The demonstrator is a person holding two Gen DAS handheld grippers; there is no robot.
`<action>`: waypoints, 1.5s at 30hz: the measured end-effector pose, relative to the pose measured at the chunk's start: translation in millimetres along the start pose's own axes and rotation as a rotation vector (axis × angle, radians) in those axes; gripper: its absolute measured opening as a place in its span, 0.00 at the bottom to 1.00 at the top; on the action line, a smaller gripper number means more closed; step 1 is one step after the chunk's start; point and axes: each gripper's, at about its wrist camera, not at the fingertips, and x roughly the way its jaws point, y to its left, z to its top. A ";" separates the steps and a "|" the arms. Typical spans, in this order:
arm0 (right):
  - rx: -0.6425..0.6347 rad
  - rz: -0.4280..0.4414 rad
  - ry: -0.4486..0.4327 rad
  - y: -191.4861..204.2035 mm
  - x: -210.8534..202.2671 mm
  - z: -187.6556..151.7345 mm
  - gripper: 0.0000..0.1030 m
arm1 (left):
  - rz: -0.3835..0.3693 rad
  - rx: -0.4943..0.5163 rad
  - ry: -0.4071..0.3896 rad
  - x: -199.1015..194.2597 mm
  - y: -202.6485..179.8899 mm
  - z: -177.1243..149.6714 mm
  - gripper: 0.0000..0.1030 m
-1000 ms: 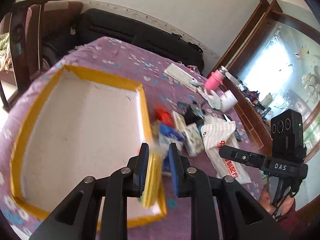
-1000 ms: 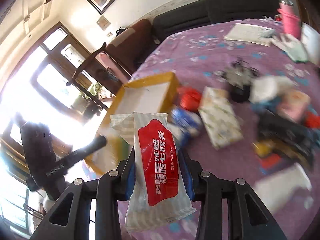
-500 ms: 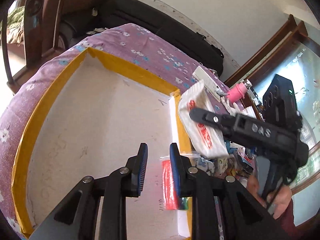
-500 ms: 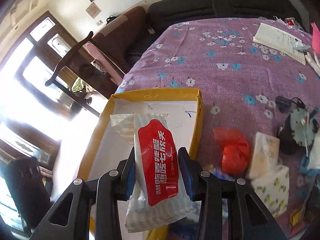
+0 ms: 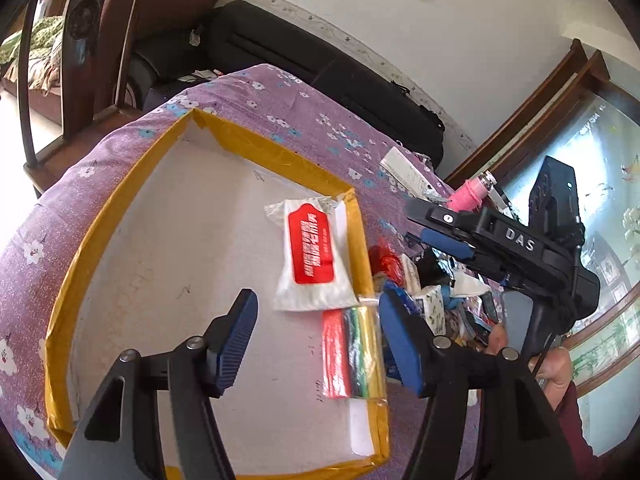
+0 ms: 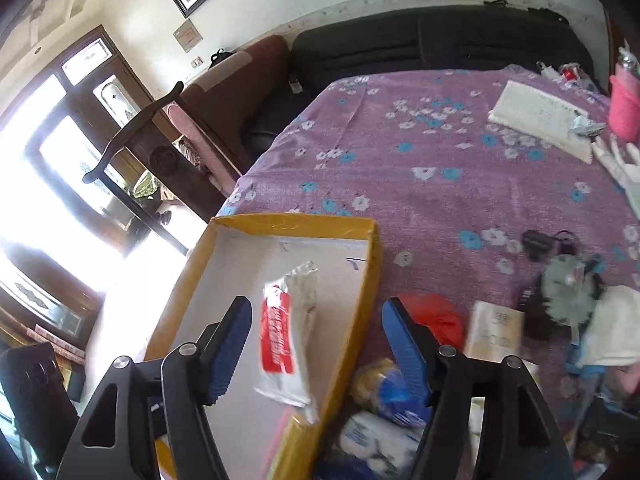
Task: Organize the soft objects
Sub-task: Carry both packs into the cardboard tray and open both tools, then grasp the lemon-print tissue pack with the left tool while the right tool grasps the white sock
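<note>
Where the left wrist view begins, the left gripper (image 5: 316, 336) stands with jaws apart, having just been opening, nothing pressed between the pads; a multicoloured packet (image 5: 352, 354), red, dark, green and yellow stripes in clear wrap, lies free on the floor of the tray (image 5: 120, 216), against the tray's right wall near its near right corner, long axis running along that wall from near to far. Beyond it and touching its far end lies the wet-wipe pack (image 5: 312, 256), white with a red label, flat and label up, long axis also near to far, its crimped far end pointing toward the tray's far right corner. Tray itself: white floor, yellow-taped rim, set on the table (image 5: 304, 120) under a purple flowered cloth, toward the table's left edge. In the right wrist view the right gripper (image 6: 316, 344) likewise stands with jaws apart, having just been opening, the same wet-wipe pack (image 6: 288, 332) below and between them but not gripped, motion-blurred, lying inside the tray (image 6: 360, 300) by its right wall. Right of the tray on the cloth: a red bag (image 6: 436, 316), tissue packs (image 6: 496, 332), and mixed clutter too blurred to itemise. Far right table edge: a pink bottle (image 6: 624, 108) and a white booklet (image 6: 536, 116).
</note>
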 end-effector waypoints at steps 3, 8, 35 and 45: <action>-0.003 -0.034 -0.035 -20.4 -32.1 -14.4 0.73 | -0.016 0.029 0.007 0.2 -15.1 -7.1 0.65; 0.071 -0.111 -0.074 -82.0 -87.9 -51.4 0.77 | -0.062 0.102 0.047 11.1 -51.9 -22.1 0.70; 0.070 -0.112 -0.003 -119.8 -93.0 -118.0 0.78 | -0.104 0.258 0.240 56.8 -133.8 -115.4 0.72; -0.041 -0.248 0.064 -81.1 -16.8 -74.7 0.77 | -0.068 0.248 0.210 35.7 -110.1 -113.0 0.76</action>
